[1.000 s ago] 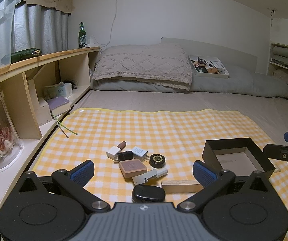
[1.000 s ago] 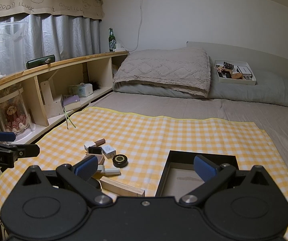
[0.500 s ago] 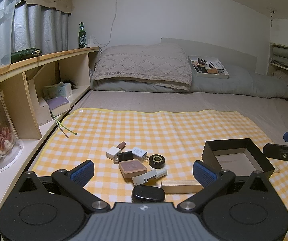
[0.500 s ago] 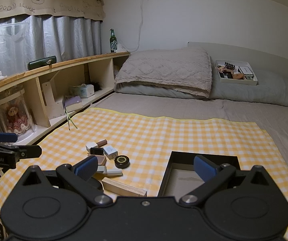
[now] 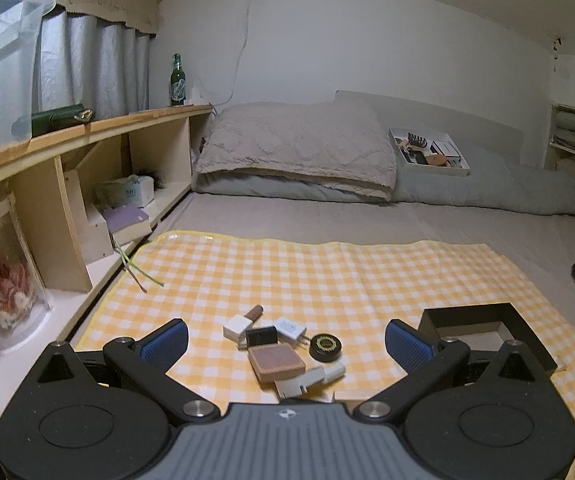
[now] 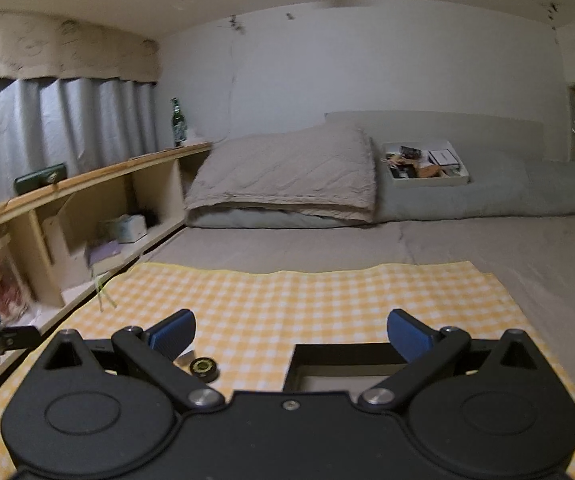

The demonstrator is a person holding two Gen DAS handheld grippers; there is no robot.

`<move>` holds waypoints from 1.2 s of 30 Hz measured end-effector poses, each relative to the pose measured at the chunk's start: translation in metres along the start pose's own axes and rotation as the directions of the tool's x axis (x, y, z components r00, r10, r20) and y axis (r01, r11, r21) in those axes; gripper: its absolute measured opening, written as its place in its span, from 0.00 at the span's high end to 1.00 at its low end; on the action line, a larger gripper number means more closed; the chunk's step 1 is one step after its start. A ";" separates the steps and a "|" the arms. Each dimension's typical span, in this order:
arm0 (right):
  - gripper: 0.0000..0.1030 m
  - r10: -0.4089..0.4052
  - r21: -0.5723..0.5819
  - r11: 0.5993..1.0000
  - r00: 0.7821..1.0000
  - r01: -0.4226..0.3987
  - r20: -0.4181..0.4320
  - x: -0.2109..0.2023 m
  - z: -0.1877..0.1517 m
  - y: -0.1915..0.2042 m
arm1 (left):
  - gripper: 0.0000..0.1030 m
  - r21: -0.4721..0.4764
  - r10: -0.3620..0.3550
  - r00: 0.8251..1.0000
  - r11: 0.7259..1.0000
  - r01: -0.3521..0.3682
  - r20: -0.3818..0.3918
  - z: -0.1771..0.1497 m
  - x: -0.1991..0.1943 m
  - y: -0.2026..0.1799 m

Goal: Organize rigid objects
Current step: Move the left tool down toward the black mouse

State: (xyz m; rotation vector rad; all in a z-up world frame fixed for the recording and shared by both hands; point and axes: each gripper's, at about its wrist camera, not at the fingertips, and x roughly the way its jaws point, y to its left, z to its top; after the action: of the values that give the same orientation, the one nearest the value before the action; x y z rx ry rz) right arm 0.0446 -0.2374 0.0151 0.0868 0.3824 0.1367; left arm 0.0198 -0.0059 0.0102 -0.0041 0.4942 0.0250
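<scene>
left claw [image 5: 286,338] gapes wide and empty, the clutter of small items [image 5: 283,348] straight ahead between its tips; black box [image 5: 483,330] lies right, under the equally open, empty right claw [image 6: 289,333].

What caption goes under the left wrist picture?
Open left gripper hovering over small cosmetics beside an empty black box on a checked cloth.

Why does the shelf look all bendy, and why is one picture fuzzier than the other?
In both views the fisheye lens bends the straight wooden shelf into a curve and darkens the corners. The left wrist view is sharp: the small things by the round black tin look crisp. The right wrist view is smeared, most at its left edge around the shelf, which looks like motion blur.
</scene>
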 end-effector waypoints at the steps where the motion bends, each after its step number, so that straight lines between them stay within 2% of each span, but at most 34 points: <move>1: 0.00 -0.010 0.011 1.000 1.000 0.010 -0.010 0.002 0.004 -0.009 | 0.00 0.007 0.001 1.000 1.000 -0.001 0.002 0.002 0.001 0.000; 8: 0.00 -0.149 0.036 0.988 0.987 0.151 -0.057 0.025 0.027 -0.062 | 0.00 0.077 0.025 0.999 0.997 -0.023 -0.022 0.018 0.022 -0.004; 12: 0.00 -0.162 0.081 0.981 0.976 0.175 -0.147 0.055 0.028 -0.096 | 0.00 0.106 0.021 0.998 0.994 -0.015 -0.058 0.025 0.042 -0.008; 15: 0.00 -0.188 0.080 0.974 0.954 0.211 -0.232 0.083 0.013 -0.115 | 0.00 0.118 0.013 0.996 0.993 -0.003 -0.086 0.027 0.059 -0.012; 17: 0.00 -0.146 0.086 0.980 0.944 0.178 -0.295 0.101 -0.003 -0.125 | 0.00 0.124 0.003 0.994 0.992 0.010 -0.108 0.026 0.072 -0.015; 19: 0.01 -0.122 0.074 0.984 0.924 0.159 -0.361 0.117 -0.018 -0.132 | 0.00 0.126 0.000 0.992 0.992 0.016 -0.126 0.024 0.083 -0.016; 22: 0.15 -0.142 0.010 0.987 0.896 0.161 -0.421 0.136 -0.032 -0.138 | 0.00 0.127 0.006 0.985 0.992 0.016 -0.172 0.014 0.102 -0.018; 25: 0.31 -0.156 -0.025 0.986 0.864 0.164 -0.479 0.156 -0.040 -0.142 | 0.00 0.117 -0.004 0.968 0.993 0.034 -0.252 0.005 0.122 -0.016; 27: 0.51 -0.174 -0.028 0.982 0.839 0.186 -0.515 0.166 -0.045 -0.148 | 0.00 0.110 -0.005 0.955 0.993 0.039 -0.296 0.000 0.133 -0.014; 29: 0.57 -0.185 -0.023 0.978 0.818 0.206 -0.544 0.173 -0.049 -0.155 | 0.00 0.111 -0.007 0.940 0.993 0.048 -0.341 -0.006 0.144 -0.013; 31: 0.57 -0.184 -0.015 0.977 0.809 0.212 -0.558 0.180 -0.052 -0.159 | 0.00 0.126 -0.013 0.926 0.990 0.066 -0.378 -0.011 0.155 -0.014; 34: 0.57 -0.156 0.024 0.977 0.783 0.212 -0.602 0.190 -0.055 -0.164 | 0.00 0.162 -0.002 0.899 0.983 0.081 -0.438 -0.022 0.171 -0.015; 36: 0.67 -0.139 0.034 0.978 0.766 0.205 -0.627 0.198 -0.059 -0.165 | 0.00 0.179 0.005 0.878 0.980 0.092 -0.479 -0.030 0.183 -0.016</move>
State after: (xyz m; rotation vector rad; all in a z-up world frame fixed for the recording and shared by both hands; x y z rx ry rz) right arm 0.2237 -0.3670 -0.1300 0.1042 1.0660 -0.0444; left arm 0.1668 -0.0179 -0.1027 0.1778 0.9930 -0.0718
